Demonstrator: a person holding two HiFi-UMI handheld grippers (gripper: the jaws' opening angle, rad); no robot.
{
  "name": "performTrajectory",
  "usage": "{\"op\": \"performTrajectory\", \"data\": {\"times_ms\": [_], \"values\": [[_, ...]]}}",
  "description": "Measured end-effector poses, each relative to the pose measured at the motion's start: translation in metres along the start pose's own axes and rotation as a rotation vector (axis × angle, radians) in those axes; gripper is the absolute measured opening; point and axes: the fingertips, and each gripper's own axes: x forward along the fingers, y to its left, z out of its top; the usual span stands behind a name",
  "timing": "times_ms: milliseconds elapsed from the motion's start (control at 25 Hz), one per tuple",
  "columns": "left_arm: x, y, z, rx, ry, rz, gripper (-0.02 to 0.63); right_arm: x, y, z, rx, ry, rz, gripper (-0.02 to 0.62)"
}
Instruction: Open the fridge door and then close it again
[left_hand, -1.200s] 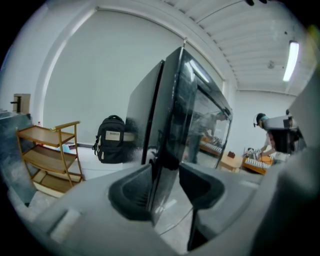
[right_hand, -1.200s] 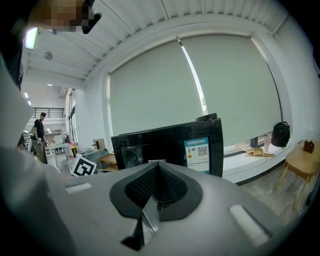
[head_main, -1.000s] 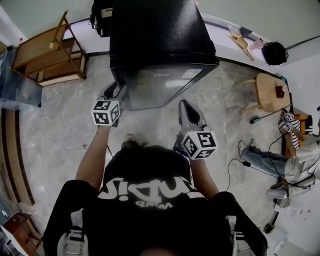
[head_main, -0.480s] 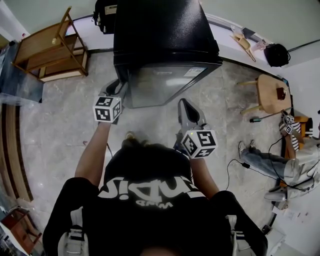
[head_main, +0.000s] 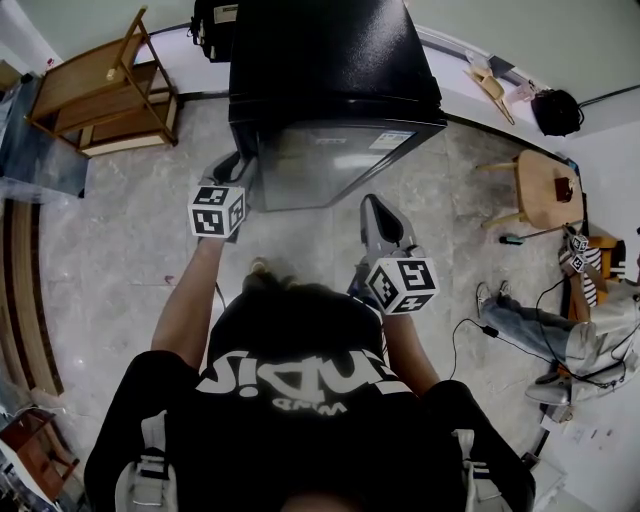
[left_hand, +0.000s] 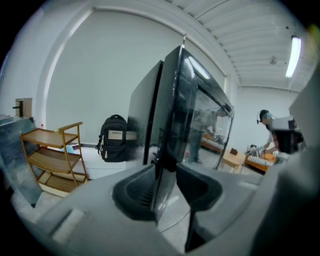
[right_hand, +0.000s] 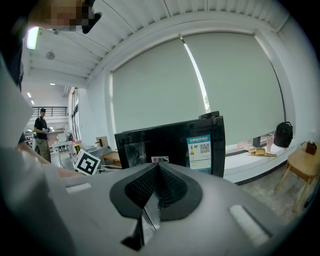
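A small black fridge (head_main: 330, 70) stands on the floor ahead, its glossy glass door (head_main: 330, 165) facing me. My left gripper (head_main: 238, 172) is at the door's left edge. In the left gripper view the door edge (left_hand: 167, 125) runs between the two dark pads, and the left gripper (left_hand: 165, 185) is shut on it. The door looks flush with the body or nearly so. My right gripper (head_main: 378, 215) hangs a little in front of the door's right half, apart from it. Its pads meet with nothing between them in the right gripper view (right_hand: 157, 187), the fridge (right_hand: 170, 145) behind.
A wooden shelf cart (head_main: 95, 95) stands left of the fridge, a black backpack (left_hand: 114, 137) behind it by the wall. A round wooden stool (head_main: 545, 185) and a seated person (head_main: 590, 330) are at the right. Cables (head_main: 470, 330) lie on the floor.
Hardly anything: the head view has shifted slightly, and both grippers keep their places at the fridge.
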Motion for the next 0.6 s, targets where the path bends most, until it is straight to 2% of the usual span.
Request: {"op": "performTrajectory", "data": {"times_ms": [320, 600], "values": [[-0.004, -0.001, -0.002, -0.012, -0.008, 0.021, 0.13, -0.004, -0.003, -0.001, 0.0, -0.004, 0.006, -0.002], [-0.021, -0.021, -0.015, -0.016, -0.022, 0.034, 0.127, -0.007, -0.006, -0.004, 0.0, -0.005, 0.025, -0.002]]}}
